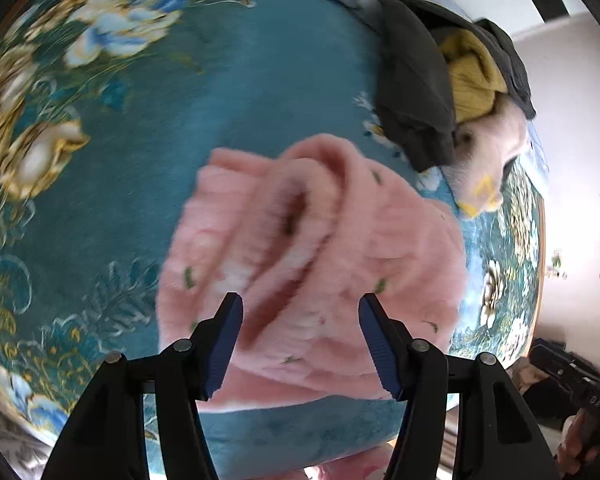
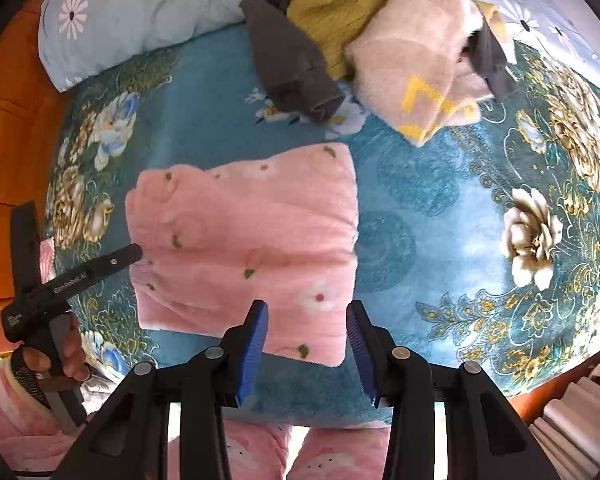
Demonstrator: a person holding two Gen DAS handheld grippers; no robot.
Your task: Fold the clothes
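Observation:
A pink fleece garment (image 2: 248, 236) with small flowers lies folded into a rough rectangle on the teal floral bedspread (image 2: 420, 208). In the left wrist view it (image 1: 312, 264) is blurred and fills the centre. My left gripper (image 1: 300, 312) is open, its blue-padded fingers just over the garment's near edge, holding nothing. It also shows in the right wrist view (image 2: 116, 260), at the garment's left edge. My right gripper (image 2: 307, 320) is open and empty above the garment's near right corner.
A pile of unfolded clothes (image 2: 380, 40), dark grey, yellow knit and cream, lies at the back of the bed; it also shows in the left wrist view (image 1: 452, 80). A pale blue pillow (image 2: 140, 12) lies back left. An orange wooden bed frame (image 2: 8, 128) runs along the left.

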